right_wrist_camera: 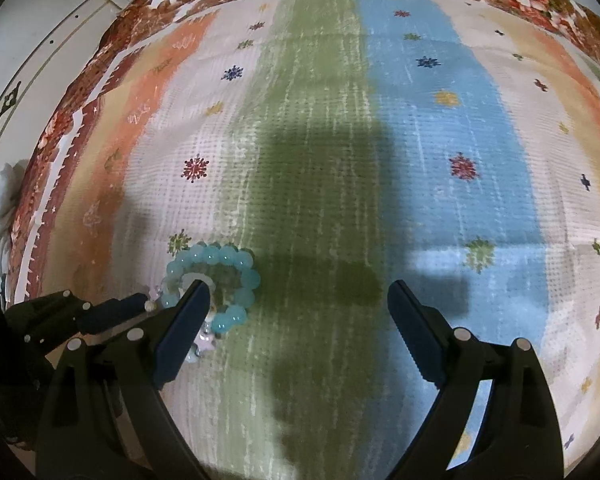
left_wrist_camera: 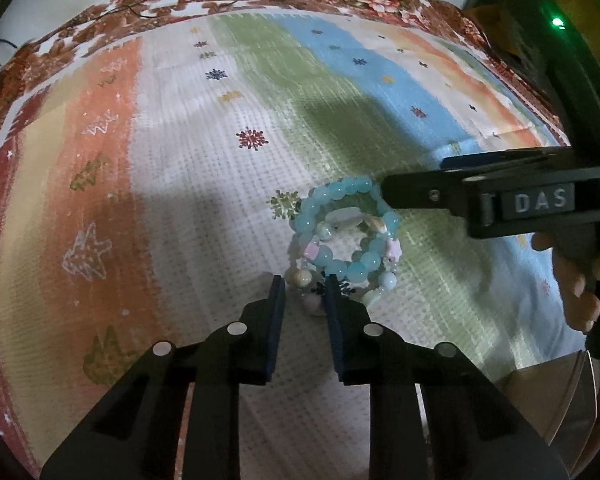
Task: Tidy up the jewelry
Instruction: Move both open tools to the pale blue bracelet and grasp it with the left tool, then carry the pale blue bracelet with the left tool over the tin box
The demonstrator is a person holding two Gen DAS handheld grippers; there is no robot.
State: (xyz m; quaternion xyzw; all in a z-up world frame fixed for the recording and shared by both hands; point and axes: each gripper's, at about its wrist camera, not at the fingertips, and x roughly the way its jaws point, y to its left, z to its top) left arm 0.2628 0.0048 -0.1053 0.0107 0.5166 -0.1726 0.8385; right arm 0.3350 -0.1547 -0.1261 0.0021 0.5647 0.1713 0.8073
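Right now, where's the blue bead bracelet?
The blue bead bracelet lies on the striped cloth, piled with a shell bracelet, just ahead of the left tongs, low centre in the left wrist view.

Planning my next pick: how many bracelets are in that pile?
2: a blue bead bracelet on top, a mixed shell-and-star bracelet beneath it, ahead of the left gripper. More may hide underneath.

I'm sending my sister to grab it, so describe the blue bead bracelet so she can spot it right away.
Look at the striped cloth with snowflake prints covering the surface; near where its white band meets the green stripe lies a small heap of bracelets. The blue bead bracelet is the ring of round, glossy aqua beads, all one colour, unlike the mixed bracelet of pale shells and pink stars tangled with it.
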